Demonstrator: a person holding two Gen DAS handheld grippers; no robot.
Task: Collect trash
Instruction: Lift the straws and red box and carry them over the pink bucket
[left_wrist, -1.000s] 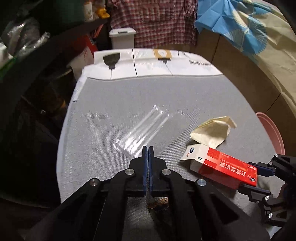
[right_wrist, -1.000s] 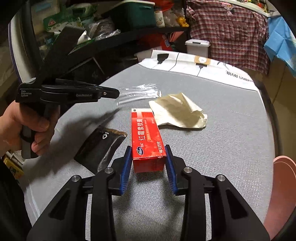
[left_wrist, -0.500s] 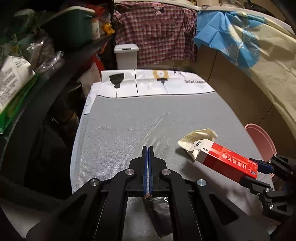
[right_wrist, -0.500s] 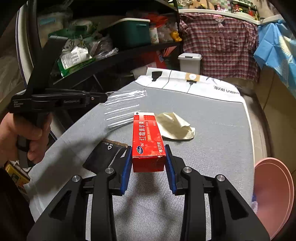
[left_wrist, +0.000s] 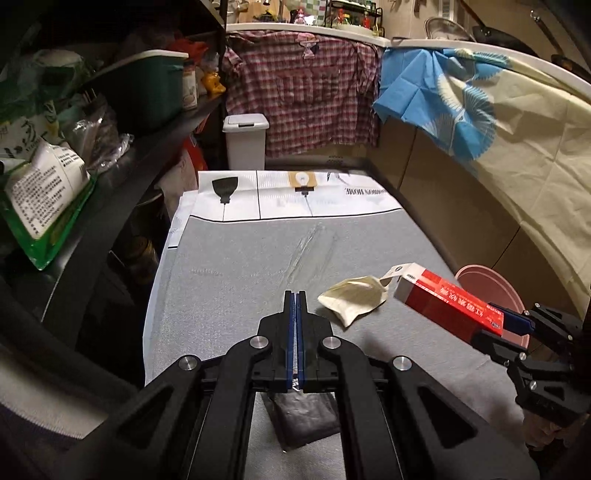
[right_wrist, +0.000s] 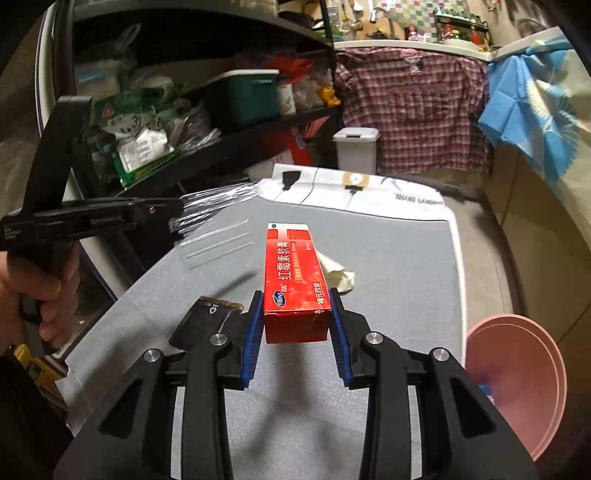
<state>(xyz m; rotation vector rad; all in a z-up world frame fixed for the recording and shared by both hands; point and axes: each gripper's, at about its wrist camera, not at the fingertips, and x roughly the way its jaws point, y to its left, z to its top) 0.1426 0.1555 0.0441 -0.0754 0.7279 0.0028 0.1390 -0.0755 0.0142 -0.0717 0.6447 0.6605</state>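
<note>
My left gripper (left_wrist: 295, 299) is shut on a clear plastic wrapper (left_wrist: 314, 243), held edge-on above the grey table (left_wrist: 229, 280); the wrapper (right_wrist: 214, 218) shows hanging from that gripper (right_wrist: 177, 208) in the right wrist view. My right gripper (right_wrist: 295, 314) is shut on a red carton (right_wrist: 293, 280), lifted off the table; the carton also shows in the left wrist view (left_wrist: 447, 306). A crumpled cream paper (left_wrist: 354, 301) lies on the table. A dark wrapper (left_wrist: 303, 417) lies below my left gripper.
A pink bin (right_wrist: 517, 384) stands beside the table's right edge. A white lidded bin (left_wrist: 245, 142) stands beyond the far end. Cluttered black shelves (left_wrist: 110, 155) run along the left. White printed sheets (left_wrist: 291, 199) cover the table's far end.
Both grippers have risen from the table. The clear wrapper and the red carton have been lifted with them and now hang clear of the surface.
</note>
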